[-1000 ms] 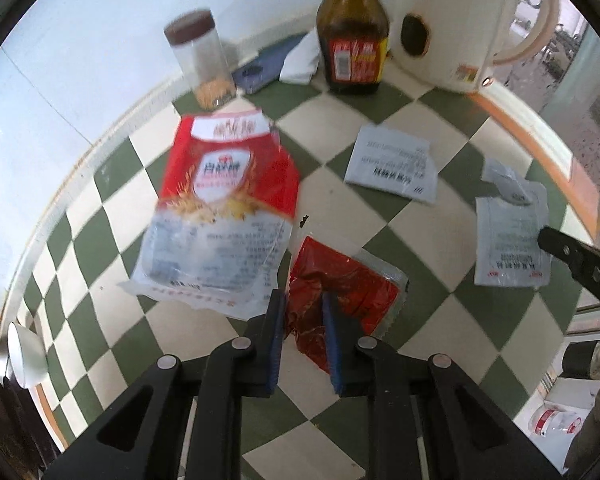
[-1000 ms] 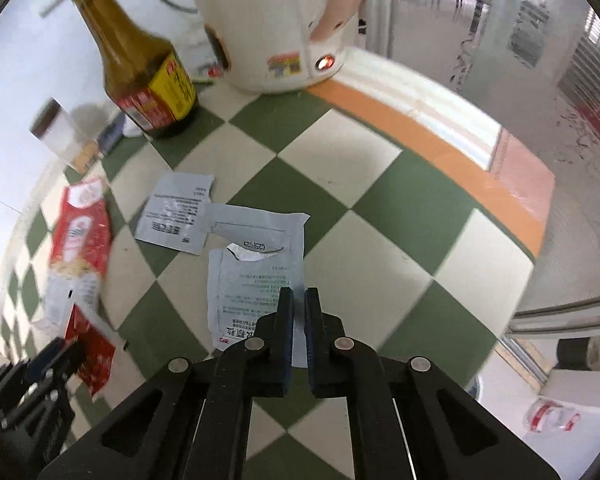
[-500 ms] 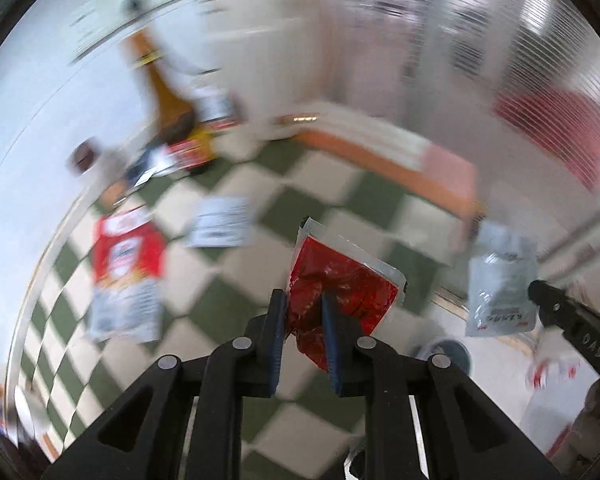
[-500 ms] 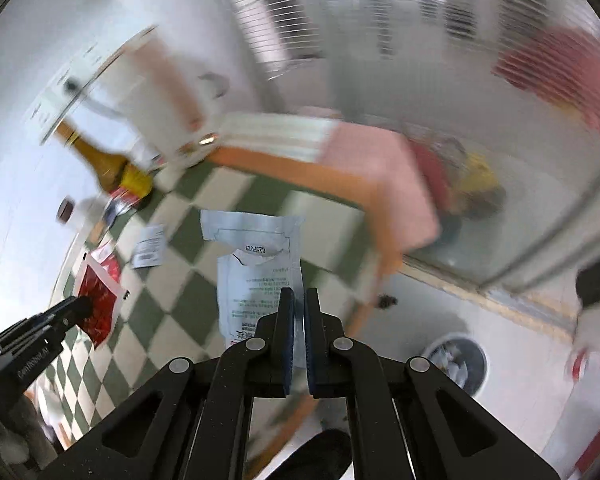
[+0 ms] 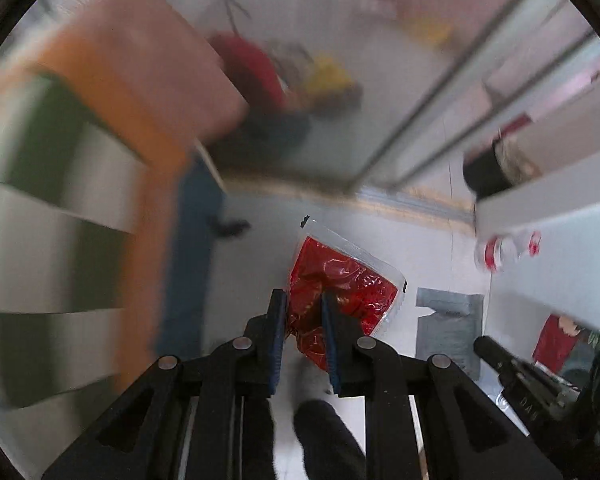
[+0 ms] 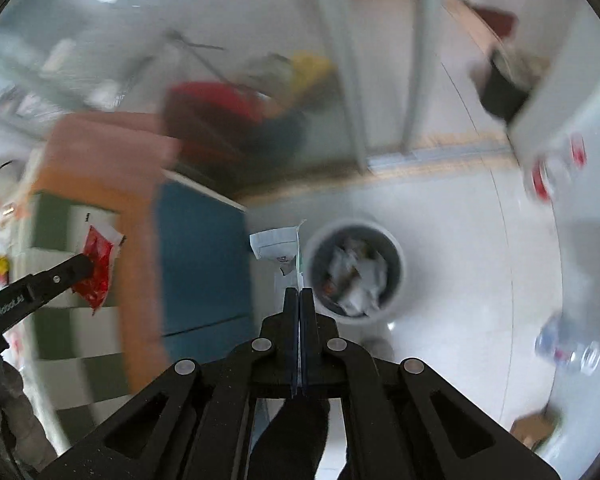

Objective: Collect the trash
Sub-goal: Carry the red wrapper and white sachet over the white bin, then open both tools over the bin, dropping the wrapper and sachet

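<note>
Left gripper (image 5: 303,312) pinches a limp, slick red sauce packet (image 5: 340,284) at its edge; right gripper (image 6: 300,300), jaws clamped, holds a flimsy torn paper sachet (image 6: 278,244) near the seemingly half-full bin (image 6: 396,256), frame centre.

Right gripper (image 6: 300,300) pressed tight on a thin white packet (image 6: 278,245), packet held up just beside a grey bin (image 6: 394,276) full of trash, red packet (image 6: 97,266) pinched by the left gripper (image 6: 85,267) at the left, blurred checkered table (image 6: 96,332) seen behind.

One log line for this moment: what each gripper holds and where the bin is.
left gripper: shut on red sachet | right gripper: shut on white packet | trash bin: on floor, just right of white packet, not yet dropped
</note>
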`<move>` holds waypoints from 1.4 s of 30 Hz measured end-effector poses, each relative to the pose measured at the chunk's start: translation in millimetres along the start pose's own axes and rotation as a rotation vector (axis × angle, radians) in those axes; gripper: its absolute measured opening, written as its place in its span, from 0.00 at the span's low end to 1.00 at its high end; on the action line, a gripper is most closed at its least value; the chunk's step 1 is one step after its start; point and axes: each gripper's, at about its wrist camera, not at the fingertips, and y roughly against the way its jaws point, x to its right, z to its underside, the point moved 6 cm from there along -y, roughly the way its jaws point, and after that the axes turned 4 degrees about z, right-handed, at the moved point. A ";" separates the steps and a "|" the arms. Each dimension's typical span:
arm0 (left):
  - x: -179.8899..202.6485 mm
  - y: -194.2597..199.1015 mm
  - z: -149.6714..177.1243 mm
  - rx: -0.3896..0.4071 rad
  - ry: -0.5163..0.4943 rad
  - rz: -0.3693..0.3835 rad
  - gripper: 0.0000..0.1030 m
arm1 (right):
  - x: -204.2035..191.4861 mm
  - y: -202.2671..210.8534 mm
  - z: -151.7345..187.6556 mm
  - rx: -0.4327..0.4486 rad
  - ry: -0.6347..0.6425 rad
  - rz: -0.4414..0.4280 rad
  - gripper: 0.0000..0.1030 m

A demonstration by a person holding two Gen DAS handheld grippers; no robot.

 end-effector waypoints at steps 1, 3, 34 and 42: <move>4.7 -35.0 1.3 -0.033 0.001 0.001 0.14 | 20.4 -25.7 0.6 -0.019 -0.025 0.005 0.00; 13.0 -97.6 4.3 -0.093 0.004 0.010 0.14 | 50.6 -82.7 3.1 -0.060 -0.070 0.006 0.00; 3.9 -285.7 32.2 -0.134 -0.161 -0.185 0.97 | 120.3 -303.9 5.2 -0.142 -0.012 0.177 1.00; 22.0 -184.4 37.2 -0.032 -0.201 -0.218 0.97 | 100.6 -197.7 6.1 -0.034 0.030 0.217 1.00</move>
